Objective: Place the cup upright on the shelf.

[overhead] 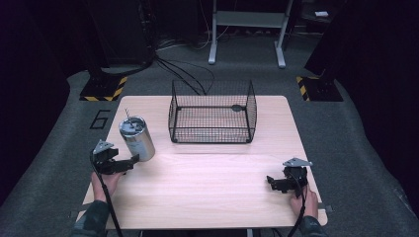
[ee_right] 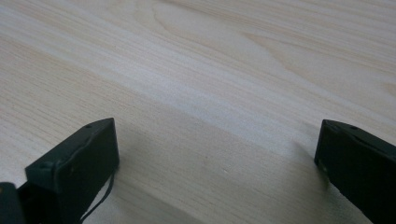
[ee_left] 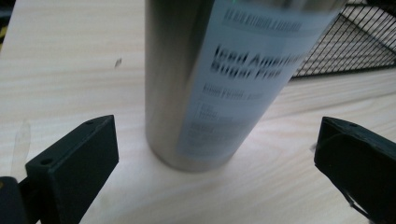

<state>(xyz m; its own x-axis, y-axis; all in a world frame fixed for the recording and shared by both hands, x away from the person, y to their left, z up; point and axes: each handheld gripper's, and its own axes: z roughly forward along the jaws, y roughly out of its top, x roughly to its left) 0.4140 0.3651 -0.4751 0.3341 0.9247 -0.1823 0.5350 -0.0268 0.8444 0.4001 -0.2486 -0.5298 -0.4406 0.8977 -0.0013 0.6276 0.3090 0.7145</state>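
I find the table (overhead: 207, 197) bearing the wire basket (overhead: 212, 112) at the far centre — empty. The steel tumbler (overhead: 137, 138) stands upright near left, ungrasped. My left gripper (ee_left: 212, 163) brackets it, jaws apart; my right gripper (ee_right: 215, 163) idles, spread, near right. Nothing moved yet.

Silver tumbler (overhead: 137, 138) with pale label — black wire basket (overhead: 212, 112), light-wood table (overhead: 207, 182).

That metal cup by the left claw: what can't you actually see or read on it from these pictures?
- Steel tumbler, left gripper view: the top is cut off by the frame edge.
- Its label, same view: the small print under the large lettering is blurred by motion.
- High view: the tumbler is too small to read, and its lid hides the contents.
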